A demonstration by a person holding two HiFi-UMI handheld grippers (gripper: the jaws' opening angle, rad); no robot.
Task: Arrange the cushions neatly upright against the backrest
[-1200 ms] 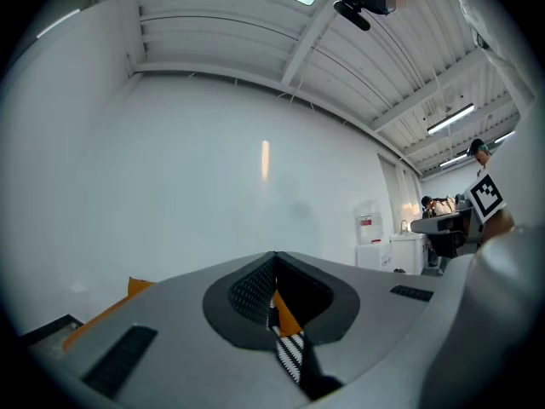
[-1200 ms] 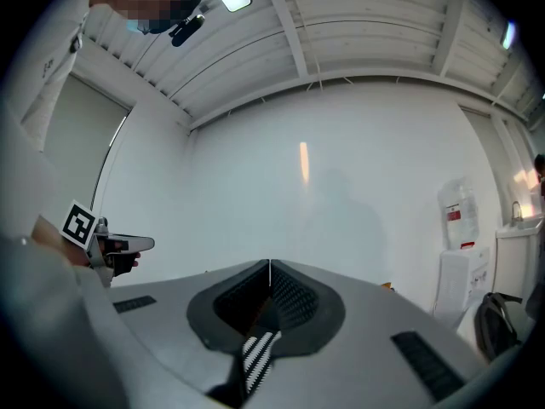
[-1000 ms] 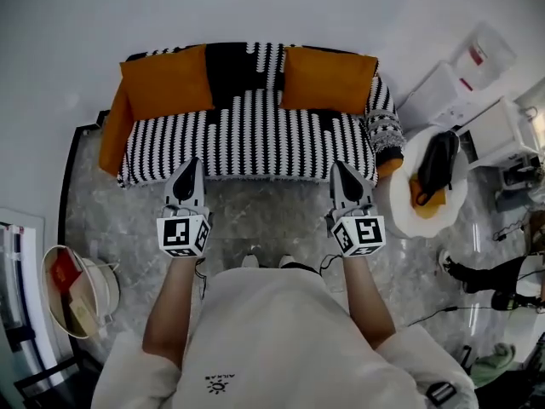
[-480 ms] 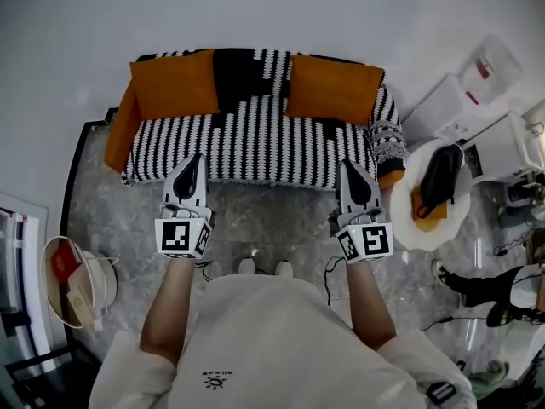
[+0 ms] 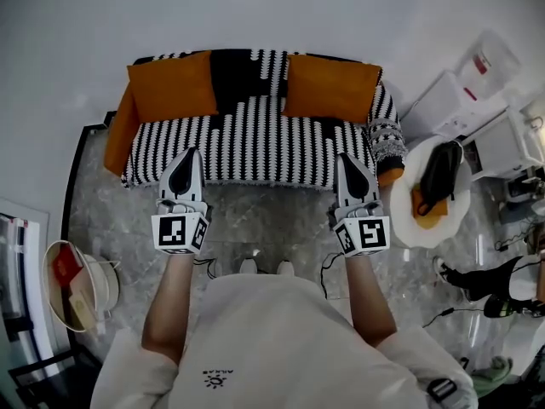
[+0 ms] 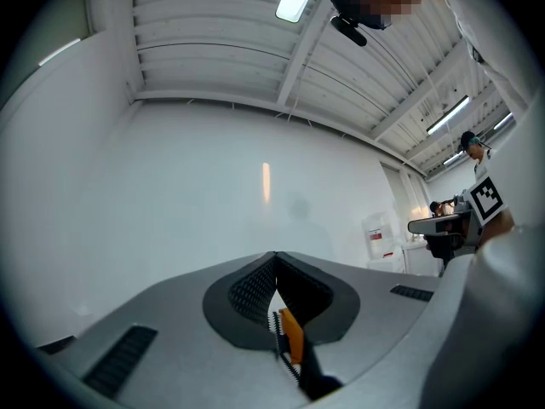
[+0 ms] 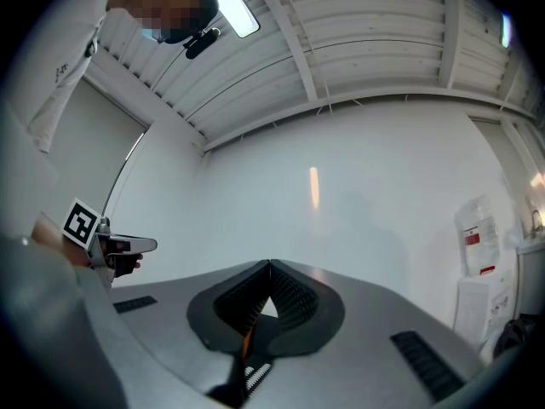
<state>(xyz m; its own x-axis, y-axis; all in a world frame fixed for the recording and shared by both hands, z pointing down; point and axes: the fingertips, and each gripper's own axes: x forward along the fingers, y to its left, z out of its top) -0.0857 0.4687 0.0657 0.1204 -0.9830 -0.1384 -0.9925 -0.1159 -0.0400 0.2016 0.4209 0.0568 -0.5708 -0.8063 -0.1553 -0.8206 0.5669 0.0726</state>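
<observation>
In the head view a small sofa (image 5: 255, 139) under a black-and-white patterned cover stands against the white wall. Two orange cushions lean upright on its backrest, the left cushion (image 5: 173, 84) and the right cushion (image 5: 332, 88). A third orange cushion (image 5: 118, 135) hangs at the sofa's left arm. My left gripper (image 5: 189, 152) is shut and empty in front of the seat's left edge. My right gripper (image 5: 350, 158) is shut and empty before the right edge. Both gripper views look up at wall and ceiling, with the left gripper's (image 6: 274, 256) jaws and the right gripper's (image 7: 269, 265) jaws closed.
A round white side table (image 5: 400, 201) with a black bag (image 5: 439, 165) stands right of the sofa. White boxes (image 5: 464, 100) sit beyond it. A white bin (image 5: 78, 286) is at lower left. Another person's legs (image 5: 485, 279) show at the right edge. The floor is grey marble.
Both grippers have risen slightly toward the sofa's front edge. The view has shifted a little. The cushions have not moved.
</observation>
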